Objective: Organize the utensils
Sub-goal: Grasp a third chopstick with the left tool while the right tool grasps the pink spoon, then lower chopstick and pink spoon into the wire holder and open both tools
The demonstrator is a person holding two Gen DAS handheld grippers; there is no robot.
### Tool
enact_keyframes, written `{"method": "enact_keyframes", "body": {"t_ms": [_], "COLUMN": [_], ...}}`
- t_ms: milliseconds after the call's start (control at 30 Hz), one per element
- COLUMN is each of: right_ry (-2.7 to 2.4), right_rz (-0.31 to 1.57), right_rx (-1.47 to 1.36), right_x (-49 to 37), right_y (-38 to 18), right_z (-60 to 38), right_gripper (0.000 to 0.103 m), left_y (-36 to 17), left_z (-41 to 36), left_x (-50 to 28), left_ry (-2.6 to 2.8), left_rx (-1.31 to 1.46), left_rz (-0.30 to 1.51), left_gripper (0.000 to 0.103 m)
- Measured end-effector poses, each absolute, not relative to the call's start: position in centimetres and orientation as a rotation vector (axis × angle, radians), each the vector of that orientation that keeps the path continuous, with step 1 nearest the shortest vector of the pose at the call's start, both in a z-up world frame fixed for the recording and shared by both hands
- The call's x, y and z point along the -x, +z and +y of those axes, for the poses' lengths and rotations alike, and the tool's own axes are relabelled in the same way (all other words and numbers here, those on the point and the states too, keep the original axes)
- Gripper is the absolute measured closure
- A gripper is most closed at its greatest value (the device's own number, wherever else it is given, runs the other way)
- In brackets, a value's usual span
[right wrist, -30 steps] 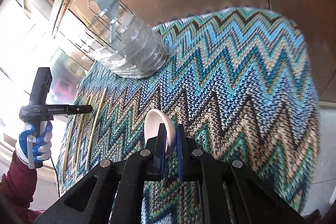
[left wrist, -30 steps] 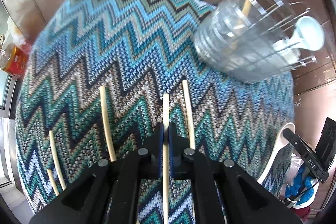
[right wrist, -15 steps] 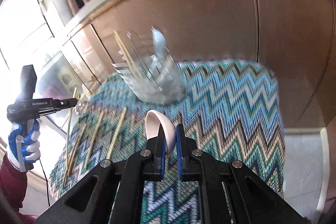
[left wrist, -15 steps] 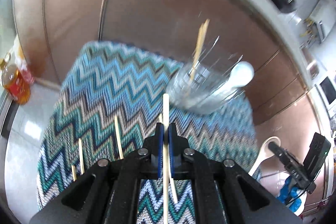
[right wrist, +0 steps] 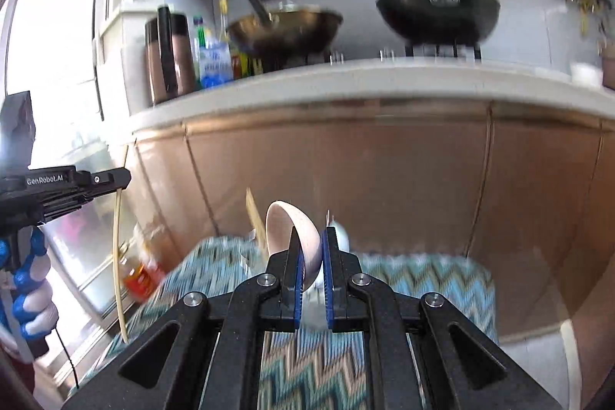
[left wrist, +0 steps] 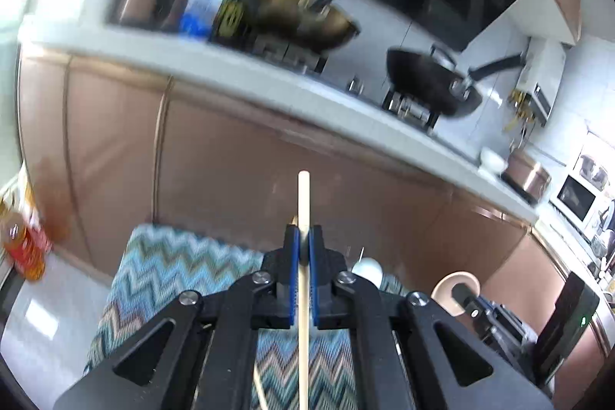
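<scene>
The left gripper (left wrist: pixel 303 248) is clamped tight on a pale chopstick (left wrist: pixel 303 202), which runs straight between its blue pads and pokes out ahead of the tips, held in the air over the zigzag cloth (left wrist: pixel 173 271). To its right, the right gripper (right wrist: pixel 309 248) is closed on the bowl of a cream spoon (right wrist: pixel 292 237), the rim standing above the pads. Both loads look to be mid-carry, I'd say, the pick-up done and the drop-off into the clear holder not yet made; of that holder only a blurred patch shows just beyond the right gripper's tips, with a white spoon head (right wrist: pixel 340 237) and sticks rising from it. Next, each piece needs tipping upright and lowering in, one at a time. The brown cabinet front (right wrist: pixel 384 171) rises close beyond the cloth's far edge, so room forward is short; above the cloth it is open.
</scene>
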State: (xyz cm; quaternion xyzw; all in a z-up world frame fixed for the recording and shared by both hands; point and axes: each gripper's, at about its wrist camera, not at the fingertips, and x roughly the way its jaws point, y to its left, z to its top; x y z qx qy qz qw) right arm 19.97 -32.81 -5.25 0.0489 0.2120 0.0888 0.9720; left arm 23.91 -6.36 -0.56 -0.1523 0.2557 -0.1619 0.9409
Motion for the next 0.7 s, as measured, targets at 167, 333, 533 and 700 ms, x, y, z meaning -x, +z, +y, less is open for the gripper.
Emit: {"method": "enact_keyframes", "body": {"t_ms": [167,333,533,700], "right_ry": [0.114,0.086,0.066,0.061], "right_rz": [0.321,0.299,0.296,0.299], "right_rx": [-0.022,0.019,0.058,0.080], "right_x": [-23.6,-26.9,-28.8,-28.9], "right_y": [-5.0,-7.0,-10.2,-12.2], "right_z": [-31.2,-30.8,-30.9,-31.2], "right_gripper": [0.094,0.094,0.094,0.093], "left_y": [0.9,-0.7,-5.0,-8.3], "left_z": [-8.7,-11.2,-13.8,-14.4], "left_x": [-26.6,-30.5,-34.2,-35.6], "left_ry": [-0.316,-0.285,-0.250,-0.233], "left_rx": [0.298,0.321,0.307,0.291], "left_rz": [0.383,0.309,0.300,0.318], "left_gripper": [0.099,0.099,0.099,0.098]}}
